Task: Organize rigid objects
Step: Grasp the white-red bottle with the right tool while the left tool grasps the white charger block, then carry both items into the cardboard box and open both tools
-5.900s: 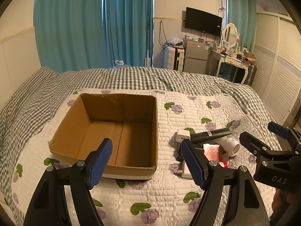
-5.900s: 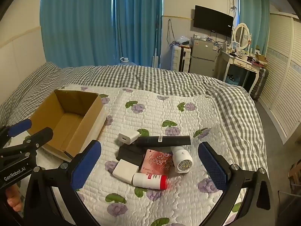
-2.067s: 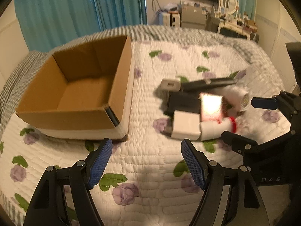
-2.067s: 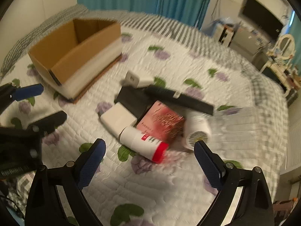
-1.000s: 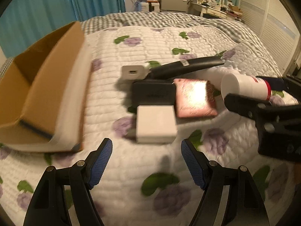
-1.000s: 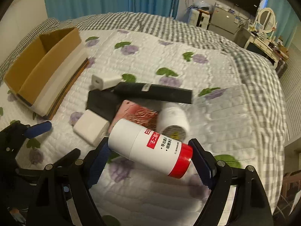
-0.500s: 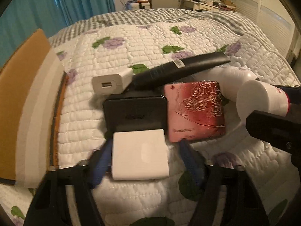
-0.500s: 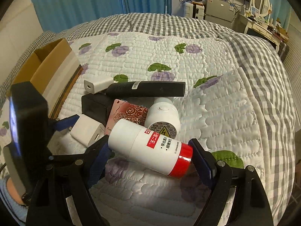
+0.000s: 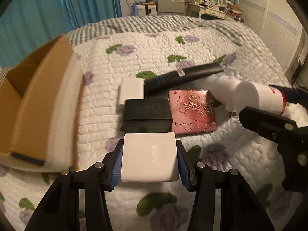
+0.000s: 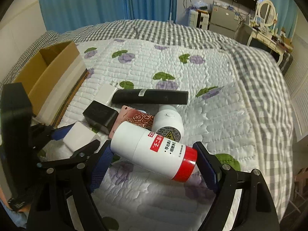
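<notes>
My left gripper [image 9: 149, 160] is shut on a flat white box [image 9: 149, 156], which also shows in the right wrist view [image 10: 77, 134], and holds it just above the quilt. My right gripper [image 10: 154, 154] is shut on a white bottle with a red cap [image 10: 154, 148], lifted off the bed; it shows at the right in the left wrist view [image 9: 258, 98]. On the quilt lie a black box [image 9: 147, 113], a pink rose box [image 9: 192, 109], a white charger [image 9: 131, 90], a long black bar [image 9: 182, 77] and a white round device [image 10: 168, 123]. An open cardboard box [image 9: 34, 104] stands to the left.
The bed has a white floral quilt [image 10: 192, 73] over a grey checked blanket [image 10: 259, 67]. Blue curtains, a TV, a small fridge and a dressing table stand beyond the bed. The bed's right edge drops off near white wardrobe doors.
My left gripper has closed on the flat white box and raised it slightly off the quilt. My right gripper still holds the bottle and has shifted a little.
</notes>
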